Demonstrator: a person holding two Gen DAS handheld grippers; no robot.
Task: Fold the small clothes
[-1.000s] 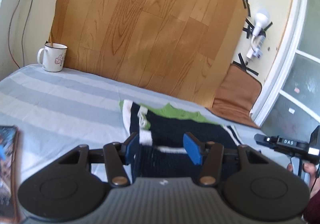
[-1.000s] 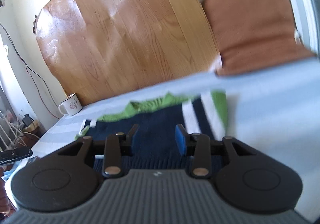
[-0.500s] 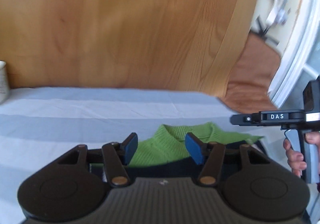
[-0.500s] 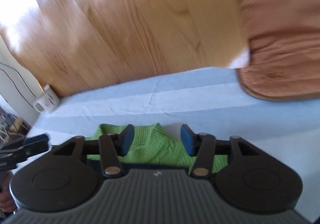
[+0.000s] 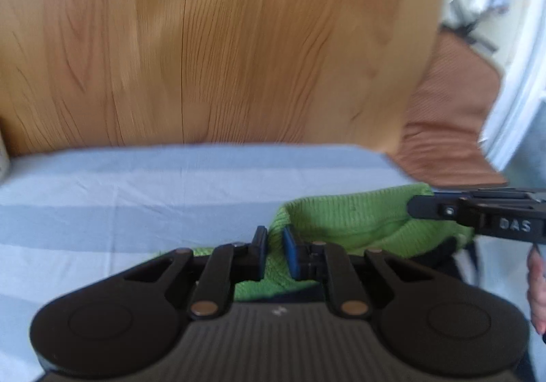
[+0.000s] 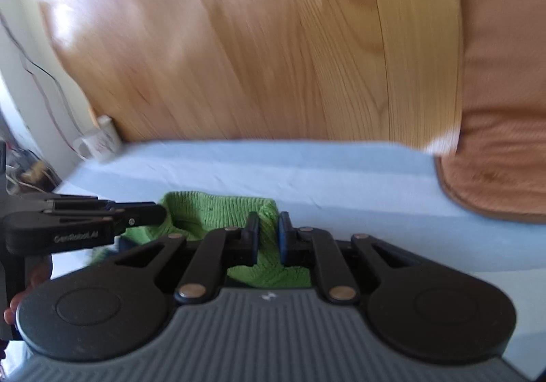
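A small knitted sweater, green at the shoulders (image 5: 344, 214) and dark navy below, lies on the blue-and-white striped bed sheet (image 5: 136, 197). My left gripper (image 5: 274, 250) is shut on the green fabric at its left shoulder. My right gripper (image 6: 267, 238) is shut on the green fabric (image 6: 218, 208) at its right shoulder. Each gripper shows in the other's view: the right one (image 5: 477, 214) at the right edge, the left one (image 6: 85, 218) at the left edge. The navy body is mostly hidden under the grippers.
A wood-grain board (image 5: 204, 40) leans against the wall behind the bed. A brown cushion (image 6: 505, 150) lies at the right end of the bed. A white mug (image 6: 99, 143) stands at the far left by the board.
Both grippers were open over the sweater's green collar; now both have closed on the green shoulders. The views have moved closer to the board.
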